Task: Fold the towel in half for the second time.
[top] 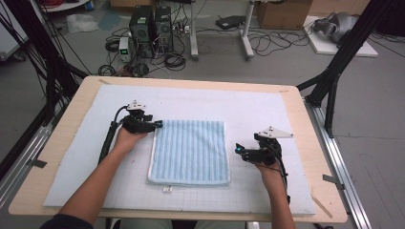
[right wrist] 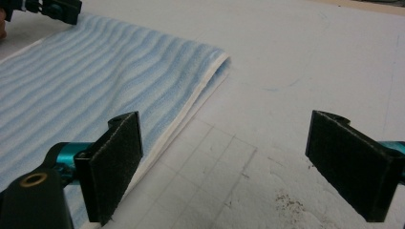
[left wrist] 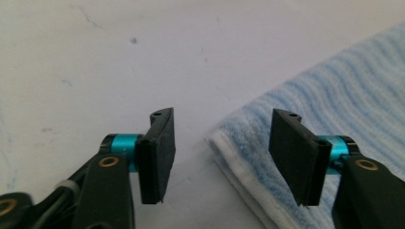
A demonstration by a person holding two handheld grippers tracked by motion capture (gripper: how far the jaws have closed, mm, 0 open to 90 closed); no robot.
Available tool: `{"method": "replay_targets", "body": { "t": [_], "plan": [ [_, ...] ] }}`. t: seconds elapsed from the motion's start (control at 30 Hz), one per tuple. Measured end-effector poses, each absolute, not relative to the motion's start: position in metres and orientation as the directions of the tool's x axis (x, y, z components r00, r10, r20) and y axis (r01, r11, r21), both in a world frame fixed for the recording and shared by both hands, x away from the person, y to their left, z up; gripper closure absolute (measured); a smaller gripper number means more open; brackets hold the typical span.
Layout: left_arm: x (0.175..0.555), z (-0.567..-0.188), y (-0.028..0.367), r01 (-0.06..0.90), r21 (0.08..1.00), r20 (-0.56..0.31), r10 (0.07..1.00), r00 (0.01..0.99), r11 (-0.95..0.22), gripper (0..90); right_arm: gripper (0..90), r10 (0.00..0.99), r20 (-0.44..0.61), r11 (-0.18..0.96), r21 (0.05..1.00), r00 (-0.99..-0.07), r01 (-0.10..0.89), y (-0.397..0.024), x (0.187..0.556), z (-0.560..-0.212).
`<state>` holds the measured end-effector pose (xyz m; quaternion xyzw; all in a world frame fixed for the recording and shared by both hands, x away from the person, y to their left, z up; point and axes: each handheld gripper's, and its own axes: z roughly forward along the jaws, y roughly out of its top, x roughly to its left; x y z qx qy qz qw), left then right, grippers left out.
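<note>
- High view: folded blue striped towel (top: pixel 189 152) lies mid-desk on a white mat (top: pixel 267 114) over the wooden desk (top: pixel 315 143). Left gripper (top: pixel 157 125) sits at the towel's far-left corner; right gripper (top: pixel 237 150) just beside its right edge. Floor behind carries computer towers (top: pixel 152 28) and cables.
- Left gripper view: fingers (left wrist: pixel 157 152) partly apart, straddling the towel's white-hemmed corner (left wrist: pixel 224 143); the pads are not pressing it.
- Right gripper view: fingers (right wrist: pixel 117 162) spread wide, holding nothing; the left one stands over the towel's edge (right wrist: pixel 191 105), the right over bare gridded mat.
</note>
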<state>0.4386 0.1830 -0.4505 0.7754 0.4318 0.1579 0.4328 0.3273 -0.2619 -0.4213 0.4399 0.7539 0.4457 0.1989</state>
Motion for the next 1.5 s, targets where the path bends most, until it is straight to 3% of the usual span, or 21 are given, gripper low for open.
{"method": "replay_targets", "body": {
  "t": [0.27,0.53,0.87,1.2,1.37,1.5],
  "plan": [
    [0.435,-0.450,0.175,0.484,0.804,-0.047,0.774,0.631,-0.346,84.0,11.6,0.842,0.090,0.224,0.838,-0.531,0.497,-0.261,0.328,-0.423],
    [0.435,-0.451,0.176,0.492,0.807,-0.067,0.776,0.627,-0.328,86.0,11.6,0.832,0.146,0.179,0.842,-0.535,0.509,-0.250,0.339,-0.424],
    [0.436,-0.451,0.178,0.507,0.805,-0.094,0.777,0.623,-0.309,86.5,11.9,0.816,0.187,0.194,0.803,-0.547,0.563,-0.228,0.386,-0.423],
    [0.437,-0.452,0.181,0.525,0.803,-0.133,0.774,0.619,-0.282,86.3,37.8,0.806,0.179,0.214,0.801,-0.565,0.560,-0.216,0.418,-0.425],
    [0.437,-0.452,0.181,0.525,0.803,-0.135,0.773,0.620,-0.280,86.3,41.8,0.810,0.155,0.259,0.771,-0.565,0.582,-0.202,0.432,-0.430],
    [0.437,-0.452,0.182,0.527,0.803,-0.140,0.773,0.619,-0.277,86.4,52.1,0.813,0.121,0.317,0.728,-0.569,0.608,-0.190,0.443,-0.434]
  ]
}}
